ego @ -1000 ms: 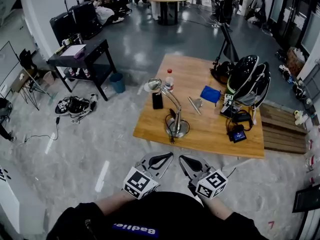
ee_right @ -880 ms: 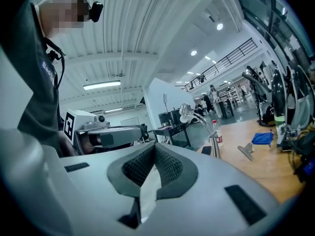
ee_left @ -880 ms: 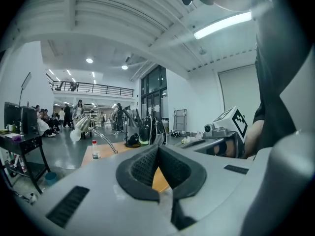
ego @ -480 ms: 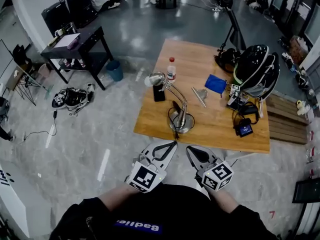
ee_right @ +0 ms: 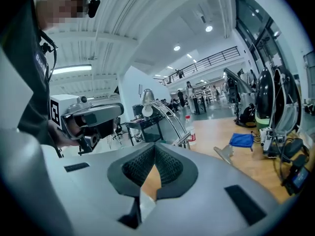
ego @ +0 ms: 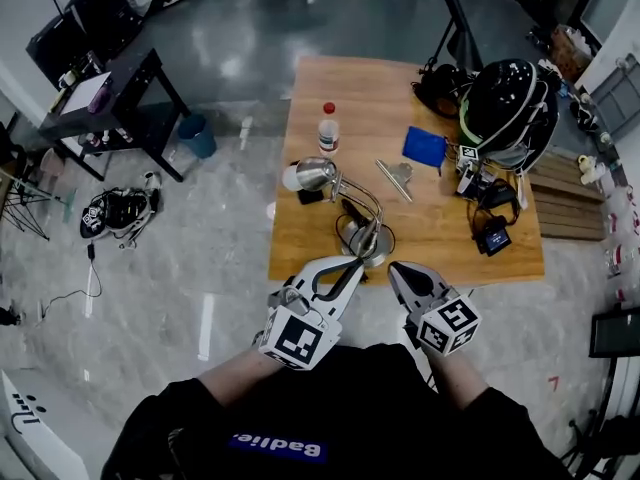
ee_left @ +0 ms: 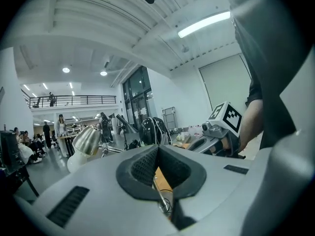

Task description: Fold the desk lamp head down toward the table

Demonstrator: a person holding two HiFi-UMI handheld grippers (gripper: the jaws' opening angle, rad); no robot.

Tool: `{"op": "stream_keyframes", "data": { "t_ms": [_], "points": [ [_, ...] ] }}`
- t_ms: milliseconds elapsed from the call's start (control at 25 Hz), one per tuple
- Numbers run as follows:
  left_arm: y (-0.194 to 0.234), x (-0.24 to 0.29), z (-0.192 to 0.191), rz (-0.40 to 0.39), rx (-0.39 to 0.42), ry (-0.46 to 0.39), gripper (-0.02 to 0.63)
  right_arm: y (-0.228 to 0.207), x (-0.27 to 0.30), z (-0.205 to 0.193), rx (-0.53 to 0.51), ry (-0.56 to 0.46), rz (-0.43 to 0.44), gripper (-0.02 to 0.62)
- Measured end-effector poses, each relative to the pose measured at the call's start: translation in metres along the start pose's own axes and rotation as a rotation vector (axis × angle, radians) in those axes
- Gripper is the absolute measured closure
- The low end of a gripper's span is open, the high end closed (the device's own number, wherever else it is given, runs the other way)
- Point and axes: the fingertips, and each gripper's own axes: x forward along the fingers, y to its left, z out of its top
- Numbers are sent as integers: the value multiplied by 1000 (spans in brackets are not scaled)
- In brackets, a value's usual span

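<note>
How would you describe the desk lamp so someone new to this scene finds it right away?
Start at the wooden table. Near its edge closest to the person, a round metal base carries a thin curved arm to a shiny cone shade: the desk lamp. Nothing else there has an arm and shade; the bottle beyond it is plastic, red-capped.

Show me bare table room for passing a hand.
Bare wood lies between the lamp base and the small screen, and farther back between the bottle and the blue cloth. The right side is crowded with the helmet and cables.
</note>
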Motion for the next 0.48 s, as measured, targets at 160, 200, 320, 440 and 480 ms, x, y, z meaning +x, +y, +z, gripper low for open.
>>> {"op": "stream_keyframes", "data": {
  "t_ms": [160, 200, 320, 440, 480],
  "points": [
    [7, 16, -2, 1, -6, 22, 597, -18, 13, -3, 3, 19, 19, 589],
    [9, 21, -3, 12, -6, 36, 597, -24, 16, -5, -1, 29, 28, 589],
    [15, 33, -5, 62, 16, 87, 597, -44, 22, -9, -17, 58, 52, 589],
    [27, 43, -5, 135, 113, 156, 597, -62, 31, -11, -33, 78, 91, 588],
    [32, 45, -5, 167, 155, 184, 597, -66, 35, -13, -39, 87, 105, 588]
  ]
}}
